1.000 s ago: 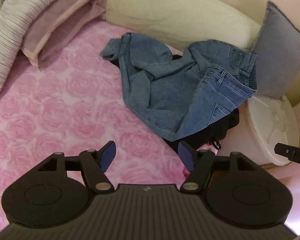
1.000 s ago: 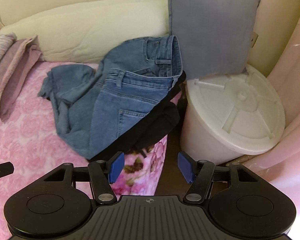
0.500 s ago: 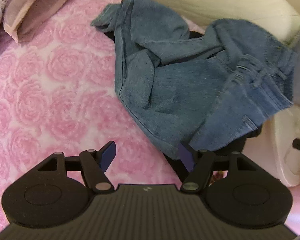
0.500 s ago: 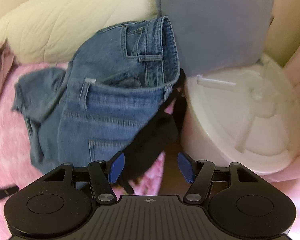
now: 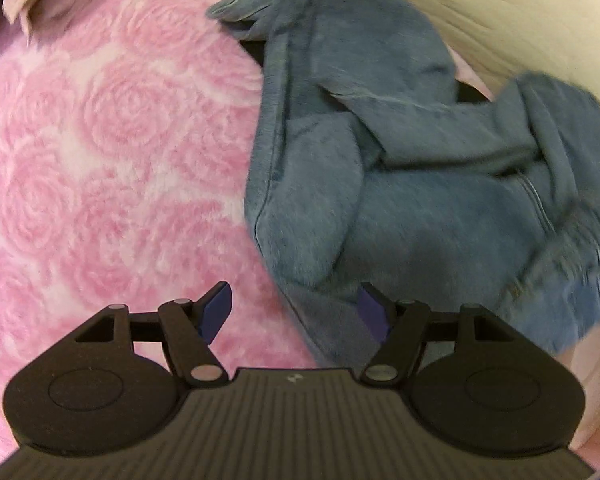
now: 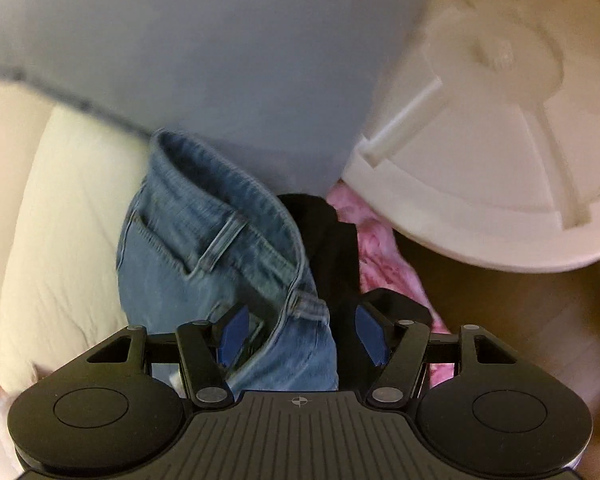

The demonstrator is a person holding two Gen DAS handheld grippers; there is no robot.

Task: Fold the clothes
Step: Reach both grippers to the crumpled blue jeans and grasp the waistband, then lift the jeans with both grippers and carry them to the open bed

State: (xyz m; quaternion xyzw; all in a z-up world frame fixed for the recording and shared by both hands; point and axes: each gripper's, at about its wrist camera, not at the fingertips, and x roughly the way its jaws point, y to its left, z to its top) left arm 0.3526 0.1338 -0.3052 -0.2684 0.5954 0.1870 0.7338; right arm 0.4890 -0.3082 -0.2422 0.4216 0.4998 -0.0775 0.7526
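The jeans point(image 5: 400, 184) are lying crumpled on the pink rose blanket point(image 5: 100, 152), bunched toward the edge where the cream pillow point(image 5: 520, 12) is sitting; the left gripper point(image 5: 294, 312) is pointing steeply down over their lower hem, jaws released and holding nothing; the right gripper point(image 6: 300, 334) is tilting down over the waistband, jaws spread, denim between them but not pinched; only the right view is showing the waistband's belt loop point(image 6: 220, 240), a black garment point(image 6: 332, 248), the grey cushion point(image 6: 204, 60) and a white lid point(image 6: 496, 128).
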